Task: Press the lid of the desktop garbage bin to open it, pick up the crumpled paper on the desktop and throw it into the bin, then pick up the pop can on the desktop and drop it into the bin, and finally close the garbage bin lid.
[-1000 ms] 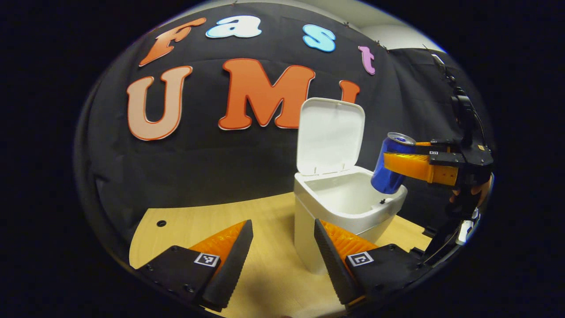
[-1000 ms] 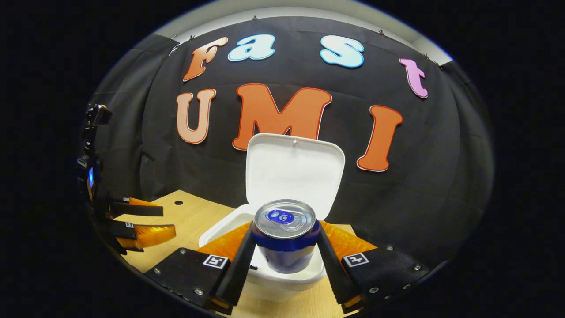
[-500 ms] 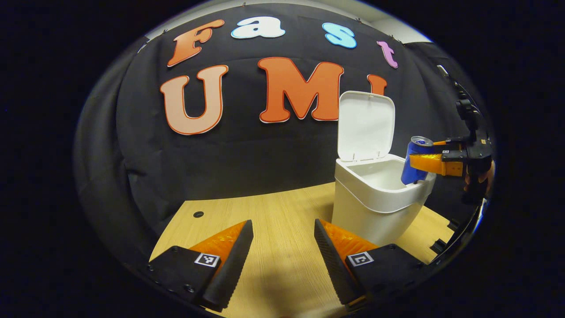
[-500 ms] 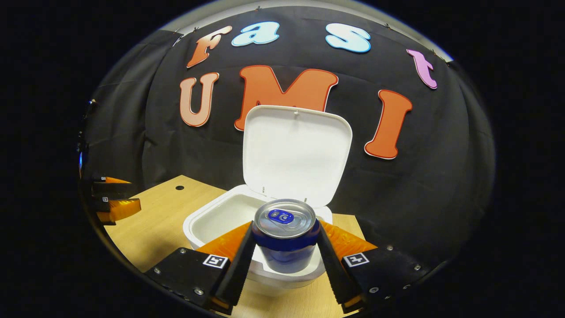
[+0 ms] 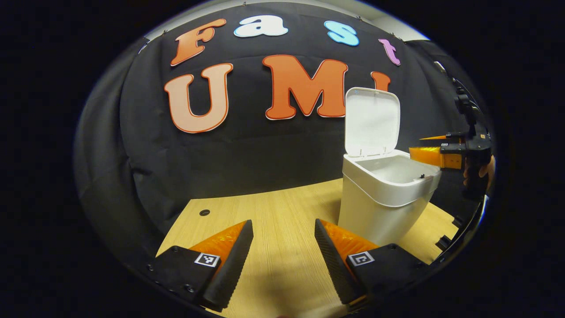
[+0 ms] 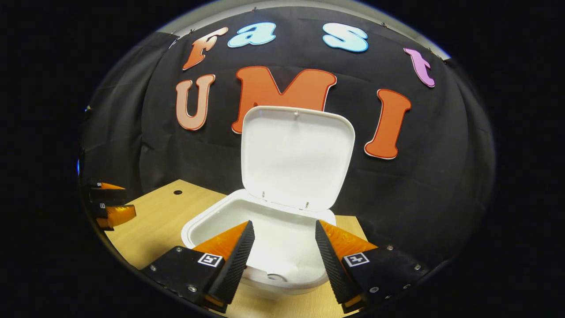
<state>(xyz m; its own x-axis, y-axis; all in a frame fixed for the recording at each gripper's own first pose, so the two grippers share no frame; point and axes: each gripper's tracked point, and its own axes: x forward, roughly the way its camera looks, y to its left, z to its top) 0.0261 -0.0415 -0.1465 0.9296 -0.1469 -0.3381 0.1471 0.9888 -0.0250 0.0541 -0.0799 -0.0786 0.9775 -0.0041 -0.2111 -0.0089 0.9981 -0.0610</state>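
Observation:
The white desktop bin (image 5: 379, 212) stands on the wooden table with its lid (image 5: 373, 119) raised upright against the back wall. My right gripper (image 6: 282, 256) hovers open just over the bin's mouth (image 6: 229, 221), nothing between its fingers. From the left gripper view, the right gripper (image 5: 430, 146) reaches in at the bin's right rim, held by a hand (image 5: 479, 170). My left gripper (image 5: 282, 256) is open and empty, low over the table to the left of the bin. It appears as the left gripper (image 6: 110, 201) at the far left of the right gripper view.
The wooden table (image 5: 265, 212) spreads to the left of the bin, with a small round hole (image 5: 204, 212) near its back left corner. A small latch (image 5: 421, 176) sits on the bin's front rim. The black cloth wall stands close behind the bin.
The right gripper opened and the blue can it held above the bin dropped out of it. The left gripper drew back slightly from the bin.

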